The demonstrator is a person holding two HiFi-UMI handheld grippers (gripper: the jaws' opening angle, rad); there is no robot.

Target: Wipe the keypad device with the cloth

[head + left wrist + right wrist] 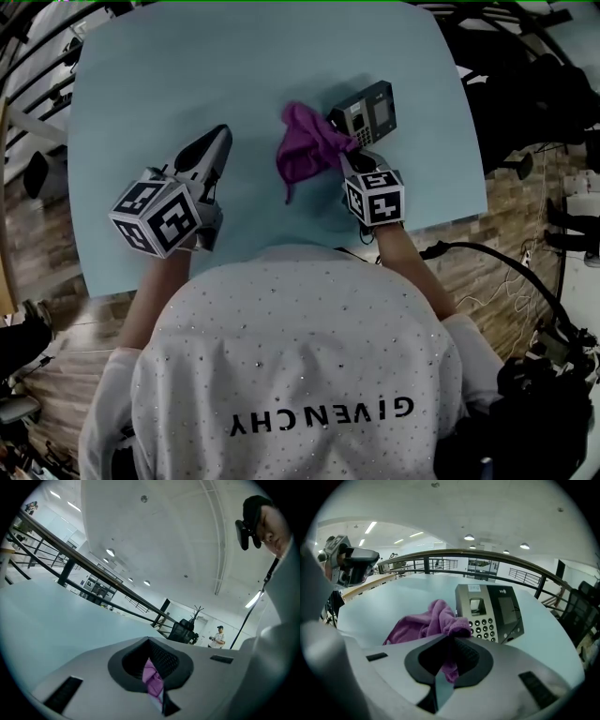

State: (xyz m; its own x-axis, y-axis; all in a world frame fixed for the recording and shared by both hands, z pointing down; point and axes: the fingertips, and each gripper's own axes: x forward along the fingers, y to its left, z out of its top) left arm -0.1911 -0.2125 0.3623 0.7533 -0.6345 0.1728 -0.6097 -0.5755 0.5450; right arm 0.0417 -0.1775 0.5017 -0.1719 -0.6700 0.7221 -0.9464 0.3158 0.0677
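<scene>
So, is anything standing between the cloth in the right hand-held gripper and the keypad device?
Nothing visible does. The right hand-held gripper is shut on the cloth, and the cloth's front fold reaches right up to the near left side of the keypad device.

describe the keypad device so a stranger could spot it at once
On the light blue table, look at the far right part. The keypad device is the grey-and-black slanted box with a small screen and rows of round keys, hard-edged where the purple cloth beside it is soft and crumpled.
</scene>
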